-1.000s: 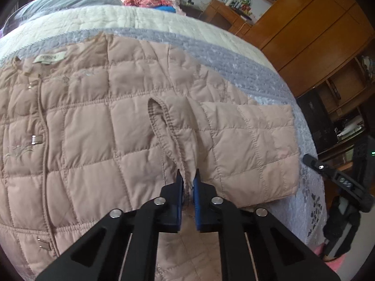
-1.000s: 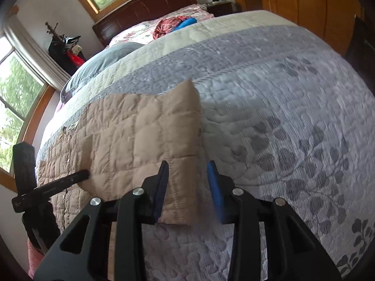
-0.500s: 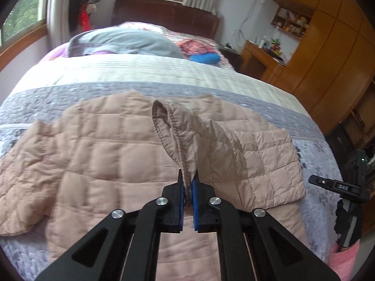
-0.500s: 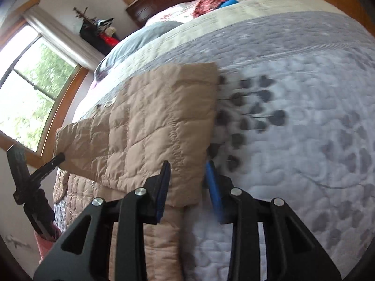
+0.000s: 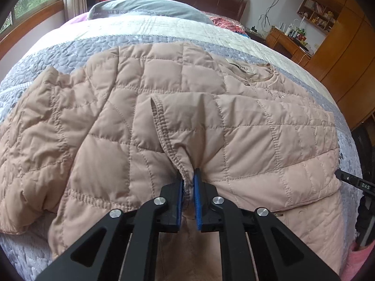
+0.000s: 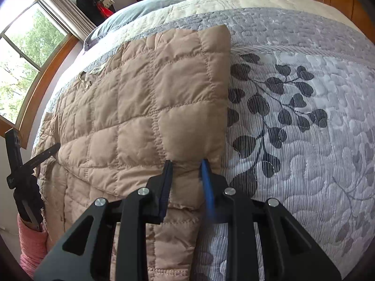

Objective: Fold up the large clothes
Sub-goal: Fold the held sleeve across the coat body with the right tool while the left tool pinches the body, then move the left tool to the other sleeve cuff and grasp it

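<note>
A beige quilted jacket (image 5: pixel 164 107) lies spread on the bed. One sleeve (image 5: pixel 257 140) is folded across its body. My left gripper (image 5: pixel 188 182) is shut on the stitched cuff edge (image 5: pixel 164 126) of that sleeve, low over the jacket. In the right wrist view the folded sleeve fold (image 6: pixel 168 98) lies flat with its edge toward the bedspread. My right gripper (image 6: pixel 186 166) is open, its fingers on either side of the near edge of the folded part. The other sleeve (image 5: pixel 28 140) lies out to the left.
The bed has a grey and white leaf-pattern quilt (image 6: pixel 304 117). Pillows (image 5: pixel 145 7) and a headboard stand at the far end. A window (image 6: pixel 21 70) is on the left, wooden wardrobes (image 5: pixel 346 46) on the right. My left gripper also shows in the right wrist view (image 6: pixel 25 164).
My left gripper has carried the cuff across and lowered it onto the jacket body. My right gripper has moved in over the folded edge and stayed open.
</note>
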{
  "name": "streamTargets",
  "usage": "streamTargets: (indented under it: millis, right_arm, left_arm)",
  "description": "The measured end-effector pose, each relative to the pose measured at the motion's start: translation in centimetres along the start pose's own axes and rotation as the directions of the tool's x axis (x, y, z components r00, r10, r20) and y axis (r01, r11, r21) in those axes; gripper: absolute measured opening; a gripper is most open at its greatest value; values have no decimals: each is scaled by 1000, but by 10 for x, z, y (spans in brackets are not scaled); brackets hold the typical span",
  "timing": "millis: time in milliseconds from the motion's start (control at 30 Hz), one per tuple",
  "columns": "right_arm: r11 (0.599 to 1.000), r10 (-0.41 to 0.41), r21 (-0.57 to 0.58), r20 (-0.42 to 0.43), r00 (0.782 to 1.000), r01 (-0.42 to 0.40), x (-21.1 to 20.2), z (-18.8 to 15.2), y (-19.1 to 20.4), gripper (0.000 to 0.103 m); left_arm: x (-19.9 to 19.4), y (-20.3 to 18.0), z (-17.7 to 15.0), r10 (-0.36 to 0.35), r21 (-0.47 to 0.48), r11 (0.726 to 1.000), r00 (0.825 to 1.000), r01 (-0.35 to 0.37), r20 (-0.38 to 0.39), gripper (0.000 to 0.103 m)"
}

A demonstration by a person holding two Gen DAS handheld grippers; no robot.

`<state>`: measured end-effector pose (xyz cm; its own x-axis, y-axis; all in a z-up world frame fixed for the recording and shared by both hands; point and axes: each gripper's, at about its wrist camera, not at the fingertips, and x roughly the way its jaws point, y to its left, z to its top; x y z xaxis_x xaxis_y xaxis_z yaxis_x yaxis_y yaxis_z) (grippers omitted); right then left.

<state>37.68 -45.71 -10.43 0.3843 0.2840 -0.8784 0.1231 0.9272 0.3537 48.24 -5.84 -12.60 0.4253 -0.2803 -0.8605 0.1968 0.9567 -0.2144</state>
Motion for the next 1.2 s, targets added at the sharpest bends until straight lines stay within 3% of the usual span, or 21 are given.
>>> streamTargets:
  millis: [67, 167, 200, 267, 333, 433, 633, 733, 833, 900, 967, 1100, 1200]
  right_arm:
    - [1000, -8, -1, -3, 1000, 8, 0, 2, -1, 24]
    - [999, -29, -13, 19, 999, 29, -16, 4, 8, 30]
    - [999, -29, -22, 41, 999, 30, -26, 4, 13, 30]
    - [999, -11, -39, 83, 997, 14, -44, 8, 25, 30]
    - [998, 12, -56, 73, 997, -8, -47, 12, 40, 30]
    - [996, 5, -89, 18, 1000, -3, -30, 16, 64, 30]
    - [990, -53, -131, -70, 996, 44, 17, 7, 87, 28]
    - [989, -58, -137, -82, 995, 47, 27, 7, 87, 28]
    - [987, -38, -159, -68, 997, 27, 15, 13, 97, 30]
    - [986, -2, -168, -29, 1000, -3, 3, 20, 105, 30]
    - [987, -15, -161, 15, 1000, 17, -5, 38, 111, 31]
    - [991, -64, -115, 43, 997, 68, 8, 76, 108, 32]
    - [996, -56, -67, 11, 998, 57, 26, 90, 91, 32]
  left_arm:
    - [-2, 1, 0, 1, -11, 1000, 1000, -1, -9, 13]
    - [-18, 3, 3, 42, -34, 999, 999, -42, 3, 27]
    - [-33, 3, 6, 68, -41, 997, 997, -66, 45, 35]
    - [-55, -4, 9, 108, -31, 994, 986, -105, 126, 41]
    - [-61, -17, 11, 85, 1, 996, 988, -85, 132, 41]
    - [-52, -46, 8, 38, 56, 998, 996, -42, 76, 41]
    - [3, -68, -9, 86, 132, 988, 995, -79, -47, 43]
    - [7, -64, -11, 73, 132, 989, 997, -67, -38, 42]
    - [-6, -68, -3, 67, 118, 991, 997, -63, -30, 41]
    - [-20, -74, 10, 56, 122, 991, 998, -59, 28, 41]
    - [-27, -81, 23, 58, 119, 991, 996, -66, 69, 43]
    - [-5, -92, 46, 80, 111, 990, 996, -84, 36, 43]
    - [24, -86, 52, 112, 97, 989, 993, -110, -20, 44]
